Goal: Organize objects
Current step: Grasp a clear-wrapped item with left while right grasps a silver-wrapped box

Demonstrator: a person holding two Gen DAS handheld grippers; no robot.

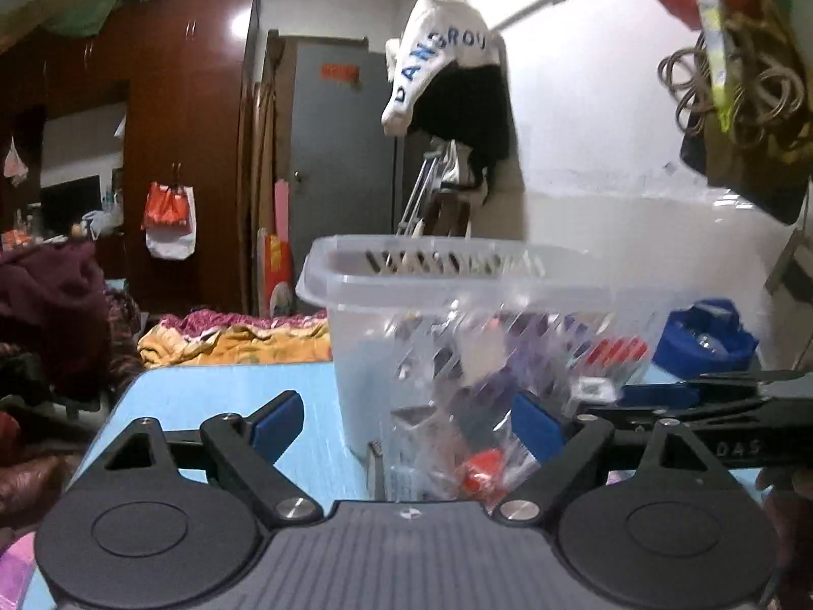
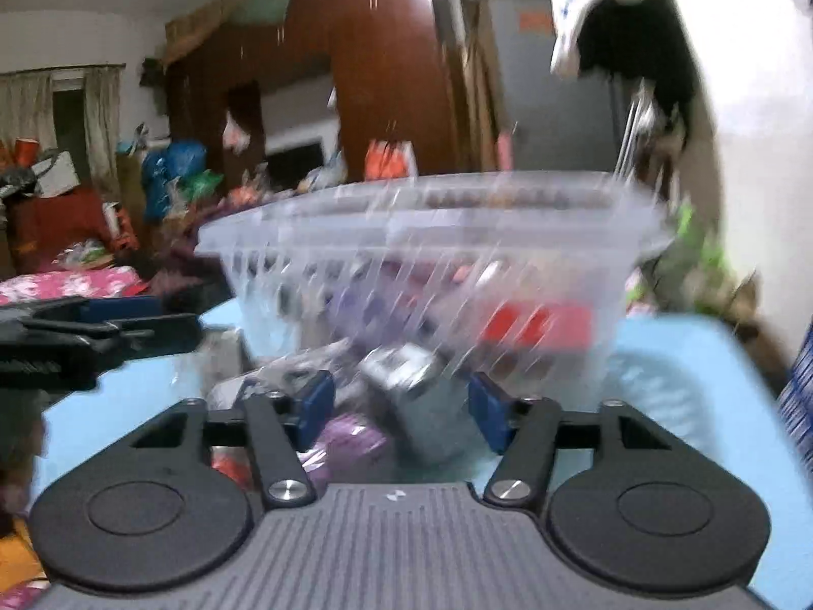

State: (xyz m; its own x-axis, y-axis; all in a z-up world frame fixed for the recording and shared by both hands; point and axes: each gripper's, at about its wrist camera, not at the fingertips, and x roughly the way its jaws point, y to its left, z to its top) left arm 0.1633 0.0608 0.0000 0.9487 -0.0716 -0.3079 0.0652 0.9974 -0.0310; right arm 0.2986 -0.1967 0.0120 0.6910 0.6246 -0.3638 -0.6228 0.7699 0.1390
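Left gripper (image 1: 406, 427) is standing wide, a clear bag (image 1: 457, 437) of small items between its pads, unpinched. Right gripper (image 2: 401, 406) is partway open around blurred packets (image 2: 406, 381); grip unclear. Clear basket (image 1: 406, 274) is sitting on the blue table (image 1: 203, 391). Best pinching the bag's top before lifting over the rim.

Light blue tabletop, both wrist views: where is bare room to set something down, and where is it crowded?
Bare tabletop lies left of the clear plastic basket, out to the table edge; another bare strip lies right of the basket. It is crowded in front of the basket, where a clear bag of small items sits.
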